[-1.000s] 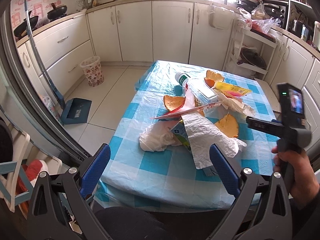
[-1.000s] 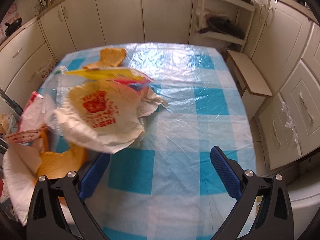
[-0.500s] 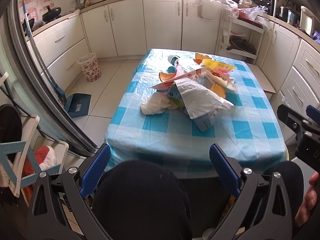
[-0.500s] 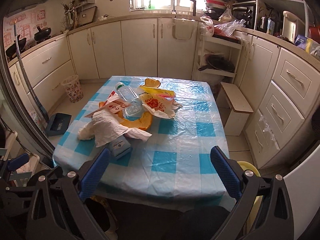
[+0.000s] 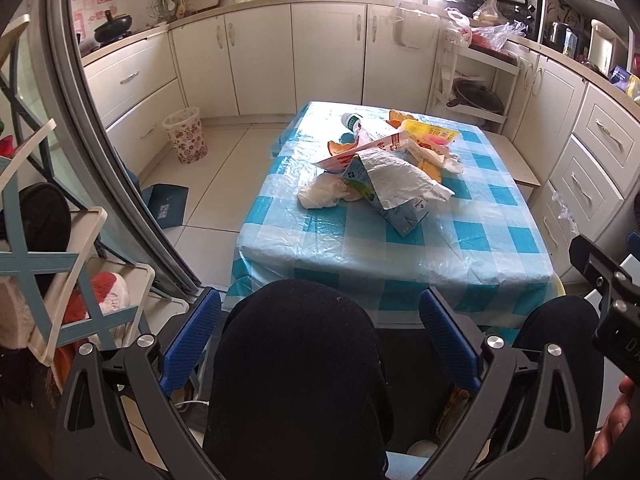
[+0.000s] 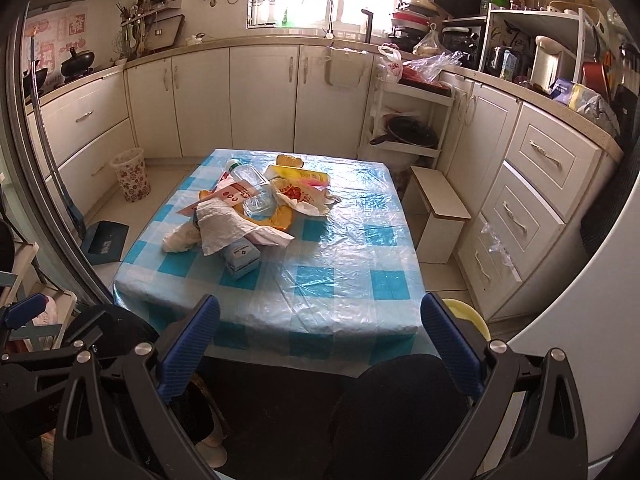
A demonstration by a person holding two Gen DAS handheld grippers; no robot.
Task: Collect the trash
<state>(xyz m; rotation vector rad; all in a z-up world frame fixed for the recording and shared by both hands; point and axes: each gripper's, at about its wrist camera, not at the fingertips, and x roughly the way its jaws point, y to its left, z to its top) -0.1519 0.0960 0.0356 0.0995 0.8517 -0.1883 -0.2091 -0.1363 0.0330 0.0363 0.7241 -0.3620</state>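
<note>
A heap of trash lies on the blue-checked table [image 5: 472, 236] [image 6: 352, 264]: a blue milk carton [image 5: 404, 216] [image 6: 242, 258], crumpled white paper [image 5: 396, 176] [image 6: 222, 226], a white plastic bag [image 5: 322, 194], a clear bottle [image 5: 354, 122] [image 6: 248, 174], orange peels [image 6: 280, 216] and a yellow packet [image 5: 432, 134] [image 6: 300, 176]. My left gripper [image 5: 320, 340] is open, held back over a dark-clothed knee, well short of the table. My right gripper [image 6: 320, 344] is open too, also back from the table's near edge with nothing between its fingers.
A patterned wastebasket [image 5: 185, 135] [image 6: 131, 174] stands on the floor by the left cabinets, a dustpan [image 5: 166, 206] near it. A small white stool [image 6: 438, 216] sits right of the table. A rack [image 5: 48, 264] crowds the left. Cabinets line the walls.
Both grippers have pulled far back from the trash heap to in front of the table. The trash has not moved. Both stay open.
</note>
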